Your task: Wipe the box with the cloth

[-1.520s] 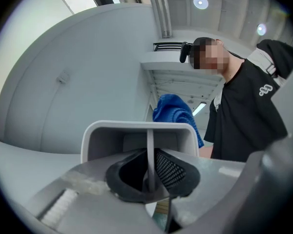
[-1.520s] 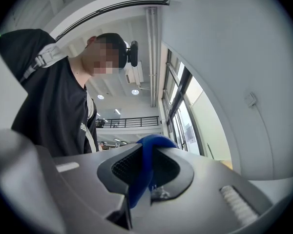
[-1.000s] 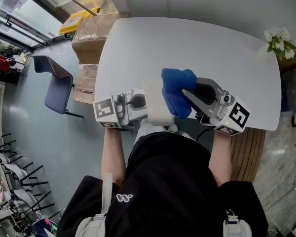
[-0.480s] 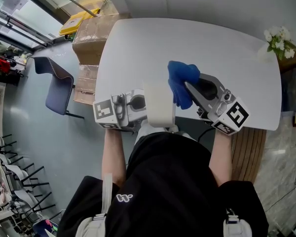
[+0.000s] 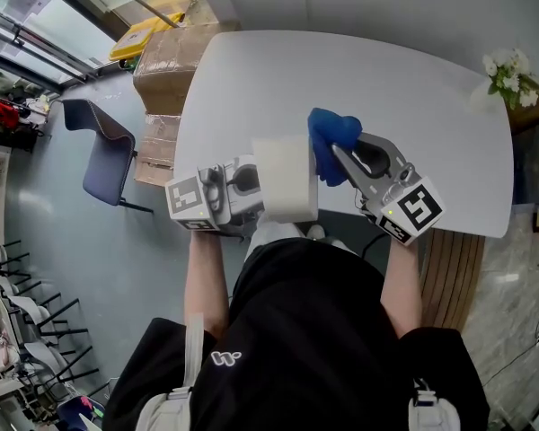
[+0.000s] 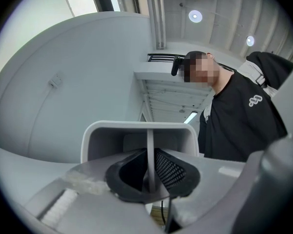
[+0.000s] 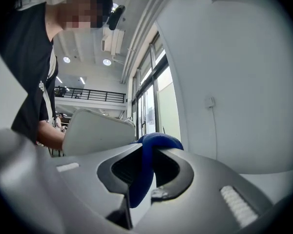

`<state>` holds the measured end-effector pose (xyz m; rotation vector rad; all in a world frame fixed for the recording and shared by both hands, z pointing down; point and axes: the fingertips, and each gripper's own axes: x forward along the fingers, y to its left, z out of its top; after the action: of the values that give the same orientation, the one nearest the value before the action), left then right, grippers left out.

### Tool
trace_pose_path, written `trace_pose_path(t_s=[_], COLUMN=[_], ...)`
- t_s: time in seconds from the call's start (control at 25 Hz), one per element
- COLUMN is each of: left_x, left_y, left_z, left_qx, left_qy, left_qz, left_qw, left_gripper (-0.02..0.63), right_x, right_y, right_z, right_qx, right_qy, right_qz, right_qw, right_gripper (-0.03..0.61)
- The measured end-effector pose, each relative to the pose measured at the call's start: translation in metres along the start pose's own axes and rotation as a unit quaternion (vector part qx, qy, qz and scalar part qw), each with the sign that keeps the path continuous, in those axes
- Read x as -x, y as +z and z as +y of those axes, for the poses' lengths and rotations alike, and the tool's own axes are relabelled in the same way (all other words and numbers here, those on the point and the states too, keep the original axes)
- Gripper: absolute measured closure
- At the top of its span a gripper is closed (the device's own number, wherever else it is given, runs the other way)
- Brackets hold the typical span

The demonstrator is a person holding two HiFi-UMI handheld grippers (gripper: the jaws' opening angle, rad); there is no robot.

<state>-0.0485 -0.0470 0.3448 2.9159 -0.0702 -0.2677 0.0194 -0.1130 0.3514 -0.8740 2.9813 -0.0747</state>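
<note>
I hold a white open box [image 5: 286, 180] off the table in my left gripper [image 5: 251, 182], whose jaws are shut on one thin wall of the box [image 6: 150, 152]. My right gripper [image 5: 334, 157] is shut on a blue cloth [image 5: 330, 142], which hangs bunched against the box's right side. In the right gripper view the blue cloth [image 7: 147, 162] is pinched between the jaws, with the white box [image 7: 95, 132] just beyond it to the left.
The white table [image 5: 386, 88] lies under both grippers. A vase of white flowers [image 5: 506, 74] stands at its far right corner. Cardboard boxes [image 5: 166, 57] and a blue chair [image 5: 103, 155] stand on the floor to the left.
My right gripper has carried the cloth from the box's top to its right side and turned; the box and left gripper rose slightly in the head view.
</note>
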Motion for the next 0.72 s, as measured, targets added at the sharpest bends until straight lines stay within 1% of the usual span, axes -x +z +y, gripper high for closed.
trace_pose_path(t_s=[0.08, 0.24, 0.36, 0.44, 0.56, 0.72], left_x=[0.002, 0.007, 0.01, 0.012, 0.016, 0.02], left_y=[0.0, 0.005, 0.006, 0.007, 0.004, 0.004], left_z=[0.003, 0.009, 0.017, 0.02, 0.028, 0.037], left_qx=[-0.001, 0.009, 0.014, 0.014, 0.016, 0.023], left_qy=[0.008, 0.022, 0.04, 0.054, 0.076, 0.099], left_qz=[0.002, -0.019, -0.026, -0.028, -0.028, -0.035], left_qw=[1.0, 0.9995, 0.9988, 0.9981, 0.9966, 0.9942], left_gripper=[0.563, 0.563, 0.562, 0.563, 0.563, 0.563], right_x=[-0.002, -0.006, -0.007, -0.008, -0.008, -0.004], right_y=[-0.003, -0.008, -0.008, -0.006, -0.002, -0.008], right_z=[0.002, 0.007, 0.014, 0.024, 0.041, 0.058], right_qx=[0.007, 0.017, 0.019, 0.015, 0.009, 0.001], right_qy=[0.002, 0.017, 0.036, 0.053, 0.094, 0.139], right_qz=[0.009, 0.02, 0.023, 0.027, 0.024, 0.031], right_qw=[1.0, 1.0, 0.999, 0.998, 0.995, 0.99], right_gripper=[0.526, 0.526, 0.526, 0.526, 0.526, 0.526])
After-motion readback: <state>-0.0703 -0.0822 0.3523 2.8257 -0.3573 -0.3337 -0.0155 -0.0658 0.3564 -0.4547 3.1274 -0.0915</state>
